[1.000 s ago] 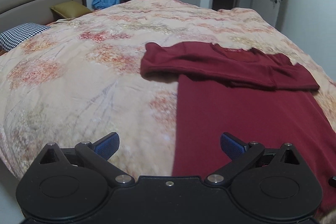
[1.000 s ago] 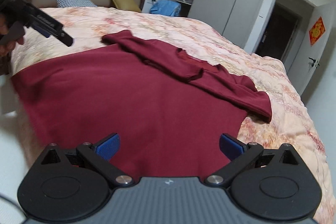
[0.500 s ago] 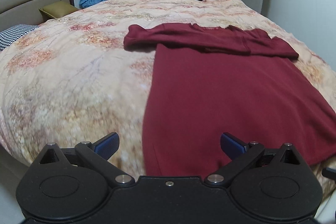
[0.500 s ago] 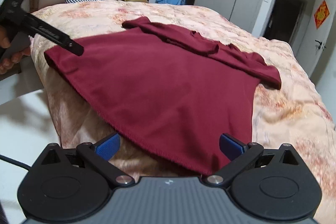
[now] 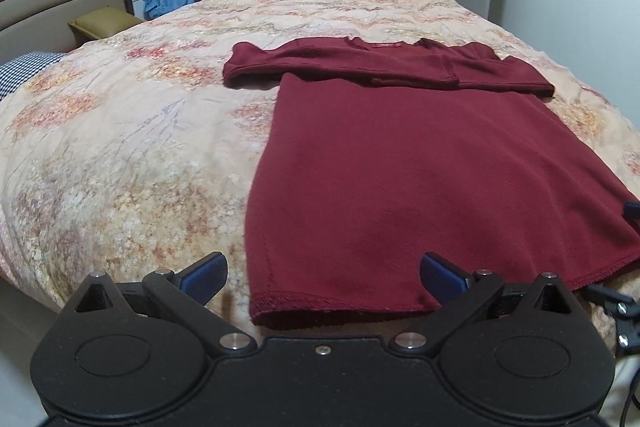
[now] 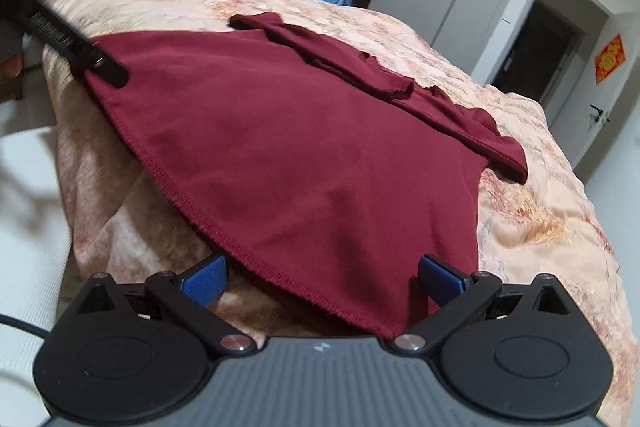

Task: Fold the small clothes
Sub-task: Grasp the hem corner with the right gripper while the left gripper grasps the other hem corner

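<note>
With the fingers of both the left gripper [image 5: 322, 277] and the right gripper [image 6: 322, 277] spread apart and empty near the hem, the dark red shirt [image 5: 400, 163] lying flat on the bed [image 5: 120, 147] may crease if only one layer is pinched.

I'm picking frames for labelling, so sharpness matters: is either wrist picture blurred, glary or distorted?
Left wrist view: sharp, evenly lit, no glare; the maroon shirt shows its hem stitching; fisheye bends the bed into a dome. Right wrist view: softer, with motion smear at the left edge, where the left gripper and floor shadows blur; the shirt hem stays readable; the doorway is dark.
</note>
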`<state>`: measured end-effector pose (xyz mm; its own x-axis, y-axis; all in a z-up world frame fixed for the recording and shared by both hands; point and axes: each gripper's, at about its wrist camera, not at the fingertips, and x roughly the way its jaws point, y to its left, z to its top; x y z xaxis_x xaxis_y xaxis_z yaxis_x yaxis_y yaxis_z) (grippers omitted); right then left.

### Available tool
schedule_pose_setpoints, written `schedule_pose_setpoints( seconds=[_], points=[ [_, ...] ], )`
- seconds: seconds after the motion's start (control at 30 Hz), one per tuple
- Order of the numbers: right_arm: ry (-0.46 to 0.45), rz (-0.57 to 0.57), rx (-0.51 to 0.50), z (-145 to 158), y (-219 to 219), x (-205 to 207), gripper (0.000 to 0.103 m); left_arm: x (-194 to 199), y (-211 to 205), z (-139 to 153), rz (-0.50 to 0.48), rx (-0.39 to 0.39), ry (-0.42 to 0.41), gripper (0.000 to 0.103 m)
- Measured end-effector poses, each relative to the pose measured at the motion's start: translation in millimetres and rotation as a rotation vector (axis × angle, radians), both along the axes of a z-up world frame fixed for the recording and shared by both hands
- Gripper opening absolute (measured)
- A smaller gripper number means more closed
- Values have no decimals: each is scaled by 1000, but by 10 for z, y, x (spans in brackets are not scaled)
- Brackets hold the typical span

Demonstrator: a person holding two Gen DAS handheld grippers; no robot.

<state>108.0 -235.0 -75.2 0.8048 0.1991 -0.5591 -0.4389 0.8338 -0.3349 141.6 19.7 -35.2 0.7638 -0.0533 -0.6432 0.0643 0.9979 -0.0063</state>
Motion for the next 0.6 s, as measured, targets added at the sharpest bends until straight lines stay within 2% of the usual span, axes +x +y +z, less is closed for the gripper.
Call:
schedule_pose_setpoints(
  seconds=[0.17, 0.4, 0.47, 0.5, 0.57, 0.6],
  points=[
    [-5, 42, -11, -54, 17, 31, 103, 11, -52, -6, -31, -7, 15, 102],
    [-67, 166, -181, -218, 232, -74, 102, 67, -105, 33, -38, -3, 25, 102],
    [-86, 169, -189, -221, 248, -60, 94, 79, -122, 45, -42, -2, 26, 102],
    [-95, 163, -188, -214, 255, -52, 86, 81, -127, 51, -45, -2, 26, 102],
    [-112, 153, -172, -180, 248, -50, 77, 82, -138, 64, -51, 2, 24, 102],
    [-132, 146, -157, -155, 240, -63, 63, 83, -142, 70, -54, 2, 23, 102]
  ],
)
